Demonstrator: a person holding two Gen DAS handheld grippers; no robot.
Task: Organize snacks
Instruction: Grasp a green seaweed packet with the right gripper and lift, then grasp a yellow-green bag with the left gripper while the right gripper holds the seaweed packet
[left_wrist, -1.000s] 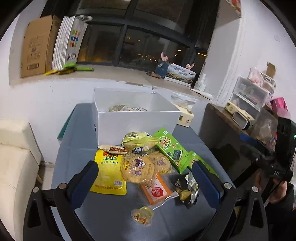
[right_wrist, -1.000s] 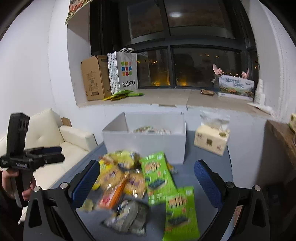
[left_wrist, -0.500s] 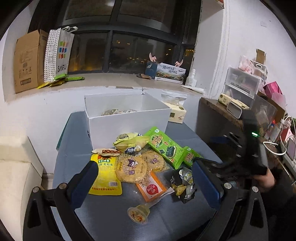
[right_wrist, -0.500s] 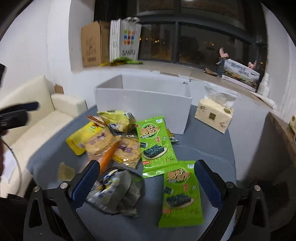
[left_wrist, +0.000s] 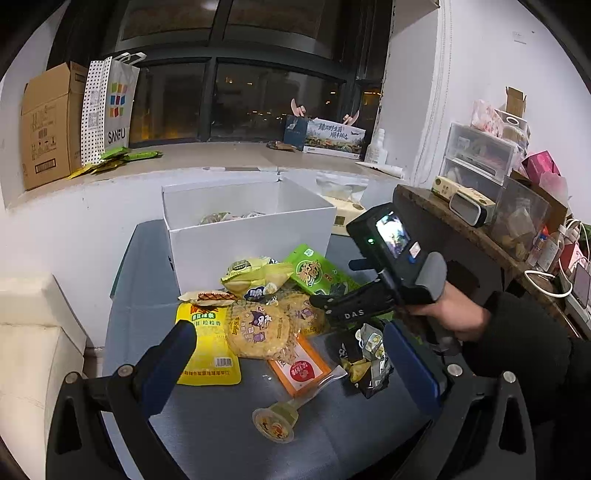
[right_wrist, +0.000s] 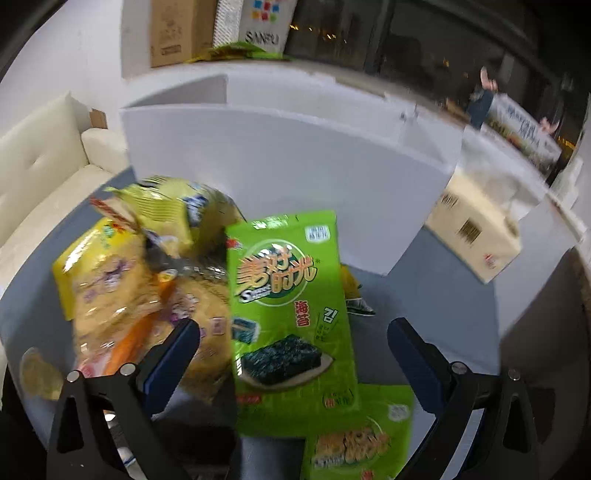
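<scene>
A pile of snacks lies on a grey table in front of a white open box (left_wrist: 251, 236) that holds some packets. The pile has a yellow bag (left_wrist: 207, 343), round cookie packs (left_wrist: 258, 328), green seaweed packs (left_wrist: 317, 275), an orange pack (left_wrist: 301, 367), a jelly cup (left_wrist: 275, 422) and dark wrappers (left_wrist: 365, 362). My left gripper (left_wrist: 288, 365) is open above the pile's near side. My right gripper (right_wrist: 293, 354) is open, low over the upper green seaweed pack (right_wrist: 288, 295), with a second green pack (right_wrist: 358, 432) below. The right gripper's body (left_wrist: 388, 273) reaches in from the right.
A tissue box (right_wrist: 476, 236) stands right of the white box (right_wrist: 295, 177). A cream sofa (left_wrist: 33, 350) is at the left. The windowsill holds a cardboard box (left_wrist: 48, 122) and a SANFU bag (left_wrist: 110, 107). A cluttered wooden shelf (left_wrist: 491, 236) is at the right.
My right gripper has moved forward and down, close over the green seaweed pack. In the left view it has come in over the pile's right side. The left gripper stayed almost still.
</scene>
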